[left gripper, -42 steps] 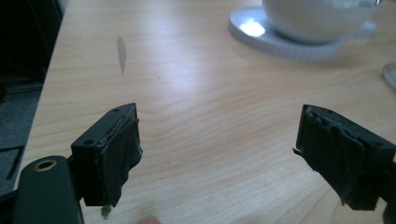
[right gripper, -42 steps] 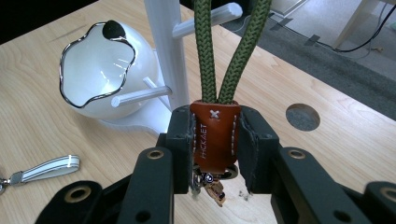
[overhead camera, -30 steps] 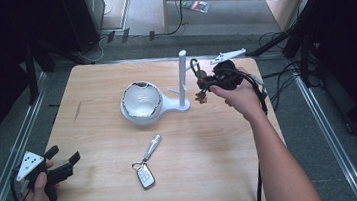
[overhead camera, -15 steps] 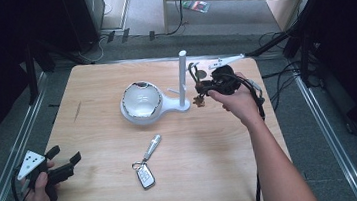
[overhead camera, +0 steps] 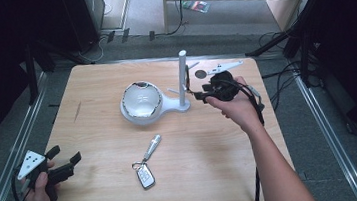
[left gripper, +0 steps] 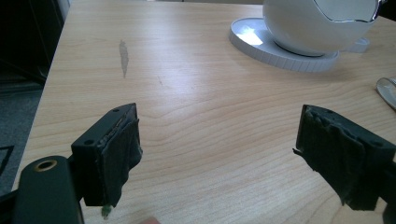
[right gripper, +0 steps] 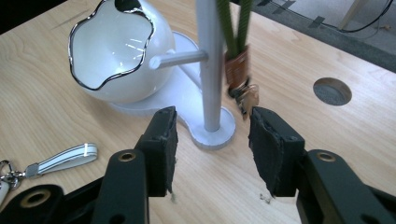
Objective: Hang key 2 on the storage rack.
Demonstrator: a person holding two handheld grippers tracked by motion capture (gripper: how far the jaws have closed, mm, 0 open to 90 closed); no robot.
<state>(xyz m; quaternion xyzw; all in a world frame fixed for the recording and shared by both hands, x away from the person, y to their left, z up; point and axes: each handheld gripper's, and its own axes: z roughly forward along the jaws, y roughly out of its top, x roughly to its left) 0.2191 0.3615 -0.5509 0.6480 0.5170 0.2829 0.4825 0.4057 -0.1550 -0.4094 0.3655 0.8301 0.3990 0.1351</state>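
A white stand (overhead camera: pixel 183 80) with a tall post (right gripper: pixel 209 60) and side pegs rises beside a white bowl (overhead camera: pixel 140 100) with a silver rim. A green strap with a brown tag and keys (right gripper: pixel 239 70) hangs along the post, also seen as a dark strand of keys (overhead camera: pixel 189 84). My right gripper (overhead camera: pixel 201 94) is just right of the post. Its jaws have just been opening, and the right gripper (right gripper: pixel 212 149) holds nothing, with the keys hanging beyond its pads. My left gripper (overhead camera: pixel 65 155) rests open at the near left corner, and the left gripper (left gripper: pixel 224 158) is empty.
A car key fob with a white-and-silver strap (overhead camera: pixel 147 164) lies on the table's near middle, its strap (right gripper: pixel 60 158) left of my right jaws. A round hole (overhead camera: pixel 200 73) is cut in the tabletop behind the stand. Cables trail off the right edge.
My right gripper's jaws have spread apart and let go of the keys, which now hang on the stand. The left gripper has not moved.
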